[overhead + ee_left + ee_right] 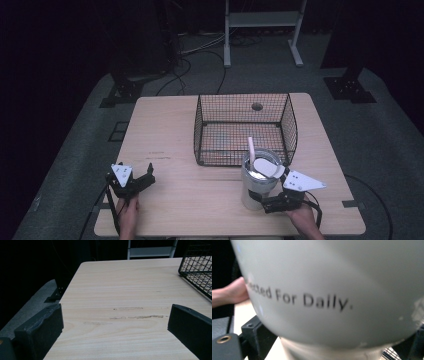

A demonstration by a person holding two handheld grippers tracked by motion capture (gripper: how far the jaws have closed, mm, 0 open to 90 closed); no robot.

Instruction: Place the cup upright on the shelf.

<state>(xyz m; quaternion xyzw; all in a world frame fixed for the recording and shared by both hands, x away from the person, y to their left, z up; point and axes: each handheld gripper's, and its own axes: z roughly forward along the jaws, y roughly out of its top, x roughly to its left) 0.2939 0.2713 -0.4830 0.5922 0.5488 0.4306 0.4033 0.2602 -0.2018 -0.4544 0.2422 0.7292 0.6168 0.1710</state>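
Printed lettering on the white cup (332, 290) is filling the right gripper view; the right gripper (270, 200) is clamping the cup, which is standing just before the wire basket (243, 129). Left gripper (142, 181), well left of the basket, is gaping empty. Lifting should probably clear the rim, keeping the cup upright.

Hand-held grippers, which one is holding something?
The right hand-held gripper: its jaws clasp the white tumbler beside the basket. The left hand-held gripper is open over bare table.
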